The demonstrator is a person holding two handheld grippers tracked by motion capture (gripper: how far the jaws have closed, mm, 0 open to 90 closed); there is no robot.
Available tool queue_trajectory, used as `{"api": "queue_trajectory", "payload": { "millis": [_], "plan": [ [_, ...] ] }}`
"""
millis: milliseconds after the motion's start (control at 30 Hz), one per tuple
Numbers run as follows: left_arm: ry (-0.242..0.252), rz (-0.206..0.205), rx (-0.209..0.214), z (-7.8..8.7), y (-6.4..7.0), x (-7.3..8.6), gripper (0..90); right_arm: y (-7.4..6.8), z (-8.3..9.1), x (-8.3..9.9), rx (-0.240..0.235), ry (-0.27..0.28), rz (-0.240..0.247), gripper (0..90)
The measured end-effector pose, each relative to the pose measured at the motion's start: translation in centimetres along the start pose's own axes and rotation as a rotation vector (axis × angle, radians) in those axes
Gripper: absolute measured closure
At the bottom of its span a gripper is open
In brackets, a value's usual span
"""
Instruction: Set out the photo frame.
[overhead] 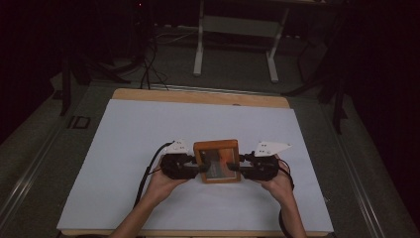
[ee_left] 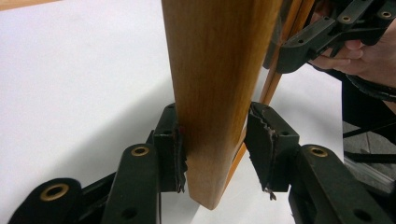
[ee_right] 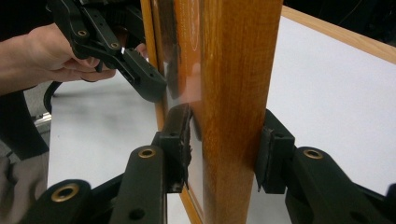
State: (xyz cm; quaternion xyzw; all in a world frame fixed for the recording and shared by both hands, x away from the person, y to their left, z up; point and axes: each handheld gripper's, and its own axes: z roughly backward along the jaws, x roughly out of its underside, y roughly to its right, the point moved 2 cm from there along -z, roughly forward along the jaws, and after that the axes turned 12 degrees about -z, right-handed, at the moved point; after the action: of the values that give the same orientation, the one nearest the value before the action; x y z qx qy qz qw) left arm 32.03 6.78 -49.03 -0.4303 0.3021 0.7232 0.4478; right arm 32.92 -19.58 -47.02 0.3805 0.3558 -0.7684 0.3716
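The person's left hand [overhead: 161,184] comes in over the near edge of the table [overhead: 124,148], which is covered with a pale sheet, and holds the left gripper [overhead: 200,167] up against the left side of a wooden picture frame [overhead: 216,161]. In the left gripper view its two black jaws straddle the frame's edge [ee_left: 215,93]: the left pad [ee_left: 175,154] presses on the wood, while the right one [ee_left: 261,149] stands just off it, so the grip looks loose rather than fully clenched.

The frame sits toward the near half of the table, about midway between the left and right edges, held upright between the two tools; its glass front shows reflections.

On the frame's right side, the right gripper [overhead: 240,166] is held by the right hand [overhead: 278,182]. In the right gripper view its jaws close on the wooden edge [ee_right: 238,93] from both sides, with the pads [ee_right: 180,144] against the glass side and the back, grasping the frame.
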Motion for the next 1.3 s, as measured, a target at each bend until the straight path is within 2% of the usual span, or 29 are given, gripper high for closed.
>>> {"api": "queue_trajectory", "payload": {
  "millis": [600,1300],
  "plan": [
    [-0.001,0.008,-0.018,1.6,-0.6,-0.4,58.8,-0.6,-1.2,-0.6,0.0,0.016,-0.048,60.0],
    [0.032,0.029,-0.042,3.0,-1.0,-0.9,59.2,-0.7,-1.9,-0.9,-0.027,0.05,-0.112,59.6]
  ]
}}
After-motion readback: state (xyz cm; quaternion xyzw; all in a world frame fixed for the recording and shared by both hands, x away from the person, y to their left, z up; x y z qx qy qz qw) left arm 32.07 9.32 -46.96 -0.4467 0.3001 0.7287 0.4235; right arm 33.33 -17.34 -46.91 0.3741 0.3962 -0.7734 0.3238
